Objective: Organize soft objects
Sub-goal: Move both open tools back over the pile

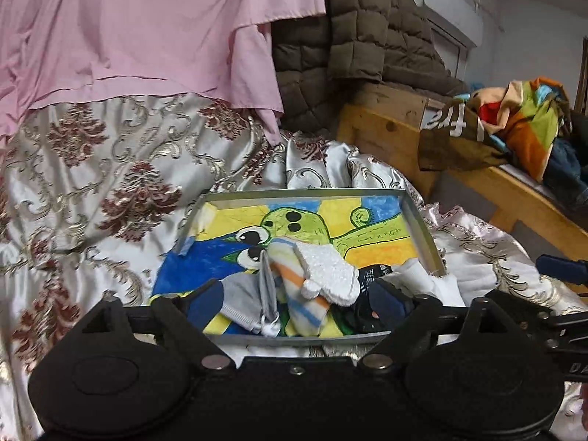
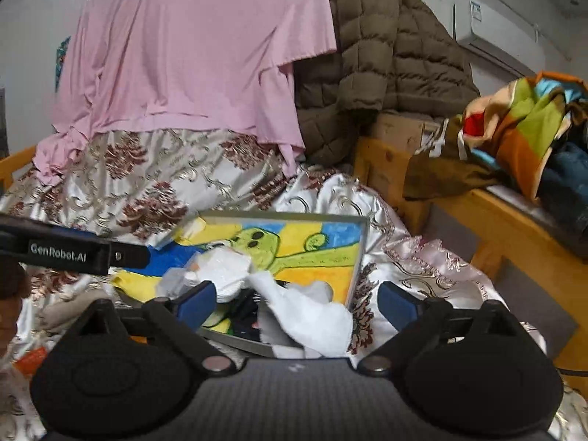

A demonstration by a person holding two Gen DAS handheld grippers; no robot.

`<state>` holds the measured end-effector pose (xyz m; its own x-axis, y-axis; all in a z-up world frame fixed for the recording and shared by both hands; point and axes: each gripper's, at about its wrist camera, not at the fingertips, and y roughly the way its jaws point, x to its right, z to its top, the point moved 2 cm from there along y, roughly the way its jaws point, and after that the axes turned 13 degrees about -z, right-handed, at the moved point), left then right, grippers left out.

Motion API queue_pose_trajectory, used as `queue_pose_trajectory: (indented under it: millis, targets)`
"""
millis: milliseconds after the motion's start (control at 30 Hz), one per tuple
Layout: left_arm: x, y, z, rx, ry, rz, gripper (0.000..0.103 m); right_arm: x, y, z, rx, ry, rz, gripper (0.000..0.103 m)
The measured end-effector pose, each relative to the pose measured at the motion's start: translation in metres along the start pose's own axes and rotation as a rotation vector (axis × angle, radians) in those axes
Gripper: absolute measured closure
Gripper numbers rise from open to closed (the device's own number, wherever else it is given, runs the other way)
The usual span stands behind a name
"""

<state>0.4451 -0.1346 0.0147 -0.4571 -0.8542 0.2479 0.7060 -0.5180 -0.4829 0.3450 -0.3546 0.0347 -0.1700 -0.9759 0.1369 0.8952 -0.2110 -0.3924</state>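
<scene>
Both grippers point forward and slightly downward over a shallow metal-rimmed tray [image 1: 419,228] that lies on a glossy damask bedspread [image 1: 92,183]. The left gripper [image 1: 297,301] has its blue-padded fingers [image 1: 205,303] spread wide, with nothing pinched between them; a heap of socks lies in the tray just beyond. The heap includes a fuzzy white sock [image 1: 327,272], a fleecy striped sock [image 1: 294,279] in cream, orange and blue, and a grey knitted sock [image 1: 240,301]. The right gripper [image 2: 297,301] is likewise wide open and empty, poised above a limp white sock [image 2: 312,312] draped over the tray's near rim. The tray floor carries a bright cartoon drawing. Behind hang a smooth pink sheet [image 1: 128,29] and a quilted brown jacket [image 1: 352,36].
</scene>
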Motion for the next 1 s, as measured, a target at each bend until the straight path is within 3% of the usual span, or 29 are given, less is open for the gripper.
queue_pose_trajectory:
  millis: [267, 467, 667, 1000]
  targets:
    - [0.007, -0.069, -0.022, 0.081, 0.024, 0.004, 0.002, -0.012, -0.067, 0.003, 0.062, 0.008, 0.020, 0.000]
    - [0.014, -0.118, -0.045, 0.127, 0.064, 0.003, 0.001, -0.030, -0.104, -0.007, 0.083, -0.028, 0.025, 0.000]
    - [0.019, -0.157, -0.071, 0.186, 0.068, 0.059, 0.001, -0.041, -0.134, -0.027, 0.087, -0.009, 0.017, 0.000]
    - [0.010, -0.188, -0.114, 0.101, 0.081, 0.068, 0.001, -0.064, -0.161, -0.081, 0.034, -0.030, 0.029, 0.000]
